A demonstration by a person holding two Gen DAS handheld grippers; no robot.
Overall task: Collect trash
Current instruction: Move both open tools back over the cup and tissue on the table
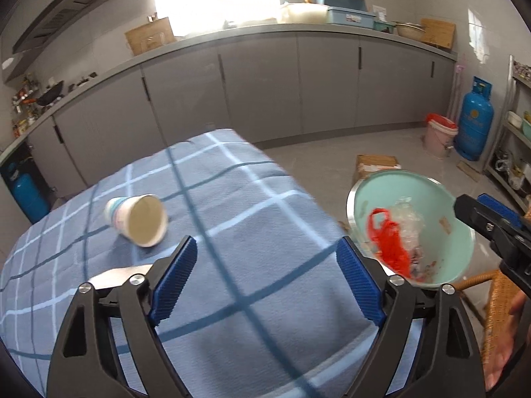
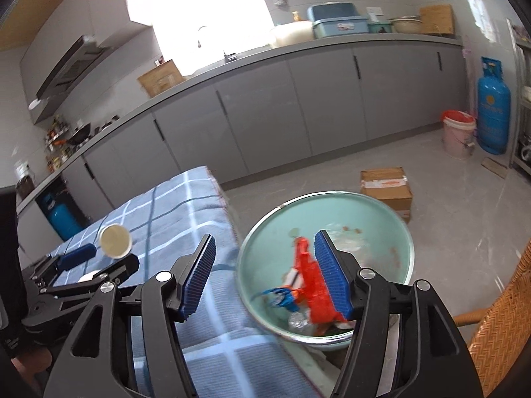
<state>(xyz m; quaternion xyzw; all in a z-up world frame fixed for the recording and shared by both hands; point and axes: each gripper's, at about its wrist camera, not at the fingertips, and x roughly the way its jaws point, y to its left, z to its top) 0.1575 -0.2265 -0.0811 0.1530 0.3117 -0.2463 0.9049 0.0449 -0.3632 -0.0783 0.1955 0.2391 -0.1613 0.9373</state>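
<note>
Here the tabletop (image 1: pixel 232 219), under a blue checked cloth, carries a paper cup (image 1: pixel 137 220) on its side, mouth toward the camera, well ahead and left of the left gripper (image 1: pixel 267 282), whose jaws stand wide apart and empty. Just off the tabletop's right edge, a mint bowl (image 2: pixel 381 232) holds red plastic (image 2: pixel 310 285) and clear wrappers. The right gripper (image 2: pixel 265 275), jaws apart, hangs over its rim.

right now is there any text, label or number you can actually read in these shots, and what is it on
None can be quoted; every mark is too blurred or small.
blue gas cylinder: yellow emblem and pale print, unreadable.
cardboard box on the floor: red-printed tape, unreadable.
blue dish-rack box on the counter: sticker, unreadable.
paper cup lying on the table: pastel bands, no lettering legible.
red wrapper in the green basin: no legible print.
</note>
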